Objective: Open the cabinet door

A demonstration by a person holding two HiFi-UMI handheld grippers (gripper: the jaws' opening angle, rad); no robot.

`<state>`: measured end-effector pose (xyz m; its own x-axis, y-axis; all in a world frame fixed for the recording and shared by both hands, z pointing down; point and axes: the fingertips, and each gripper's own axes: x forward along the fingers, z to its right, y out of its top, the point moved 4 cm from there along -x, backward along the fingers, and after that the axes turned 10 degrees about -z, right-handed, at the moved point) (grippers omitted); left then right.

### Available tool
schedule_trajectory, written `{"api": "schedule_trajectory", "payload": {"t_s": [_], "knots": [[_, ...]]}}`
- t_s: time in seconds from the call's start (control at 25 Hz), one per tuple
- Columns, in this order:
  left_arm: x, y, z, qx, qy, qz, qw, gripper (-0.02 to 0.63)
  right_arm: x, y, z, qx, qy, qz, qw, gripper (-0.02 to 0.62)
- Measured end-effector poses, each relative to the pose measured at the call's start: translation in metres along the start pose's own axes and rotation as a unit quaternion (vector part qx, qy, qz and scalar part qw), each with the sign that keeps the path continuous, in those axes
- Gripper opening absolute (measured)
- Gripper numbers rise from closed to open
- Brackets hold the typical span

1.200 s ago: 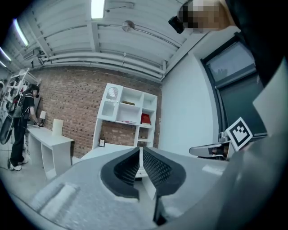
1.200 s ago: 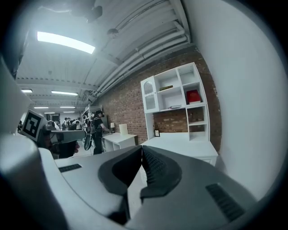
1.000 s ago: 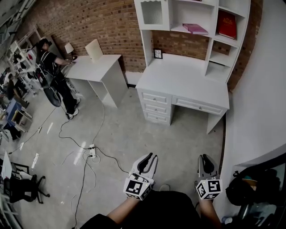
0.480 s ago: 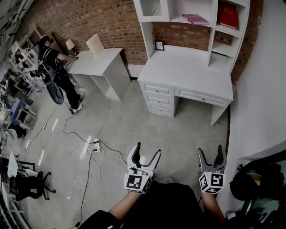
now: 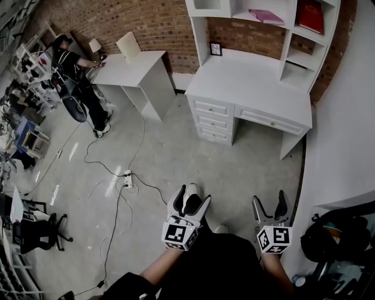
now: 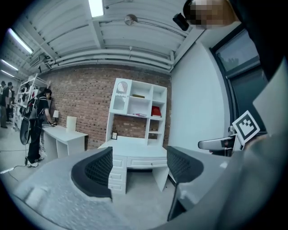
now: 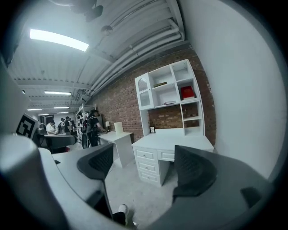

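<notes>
The white desk [image 5: 252, 88] with a shelf unit on top stands against the brick wall, some way ahead of me. Its glass-fronted cabinet door [image 6: 120, 95] is at the unit's upper left and looks closed; the head view cuts off most of the door [image 5: 206, 4]. My left gripper [image 5: 192, 198] and right gripper [image 5: 269, 202] are held low in front of me, both open and empty, far from the desk. The left gripper view looks between its spread pads [image 6: 96, 170] toward the desk. The right gripper [image 7: 144, 167] points at the desk's drawers [image 7: 148, 164].
A second white desk [image 5: 126, 70] stands to the left, with a person [image 5: 73, 70] beside it. A power strip and cables [image 5: 127, 176] lie on the floor. A white wall [image 5: 345, 135] runs along the right, with a black bag [image 5: 328, 240] at its foot. Books [image 5: 309, 14] sit on the shelves.
Both grippers went from shut to open. Both hands have sunk slightly since half a second ago. The desk has shifted up and right in the head view.
</notes>
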<state>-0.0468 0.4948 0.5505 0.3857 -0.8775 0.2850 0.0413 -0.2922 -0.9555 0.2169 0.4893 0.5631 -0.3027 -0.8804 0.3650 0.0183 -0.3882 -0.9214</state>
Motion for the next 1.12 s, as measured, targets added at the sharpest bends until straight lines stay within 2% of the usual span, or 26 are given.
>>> {"api": "schedule_trajectory", "payload": {"t_s": [0.16, 0.48, 0.72, 0.88, 1.12], "knots": [[0.01, -0.002, -0.004, -0.003, -0.008, 0.001, 1.0, 0.357, 0.013, -0.001, -0.003, -0.001, -0.003, -0.009, 1.0, 0.407], [0.061, 0.007, -0.017, -0.004, -0.053, 0.001, 0.9986, 0.357, 0.048, 0.009, 0.009, -0.008, -0.029, -0.021, 0.999, 0.407], [0.108, 0.016, -0.032, -0.005, -0.084, -0.012, 0.9964, 0.357, 0.094, 0.008, 0.008, -0.013, -0.038, -0.06, 0.997, 0.405], [0.143, 0.027, -0.056, -0.003, -0.086, -0.003, 0.9963, 0.357, 0.136, 0.021, 0.013, -0.021, -0.04, -0.073, 0.996, 0.406], [0.195, 0.047, -0.116, -0.021, -0.082, -0.006, 0.9964, 0.357, 0.207, 0.068, 0.02, -0.025, -0.055, -0.074, 0.995, 0.405]]}}
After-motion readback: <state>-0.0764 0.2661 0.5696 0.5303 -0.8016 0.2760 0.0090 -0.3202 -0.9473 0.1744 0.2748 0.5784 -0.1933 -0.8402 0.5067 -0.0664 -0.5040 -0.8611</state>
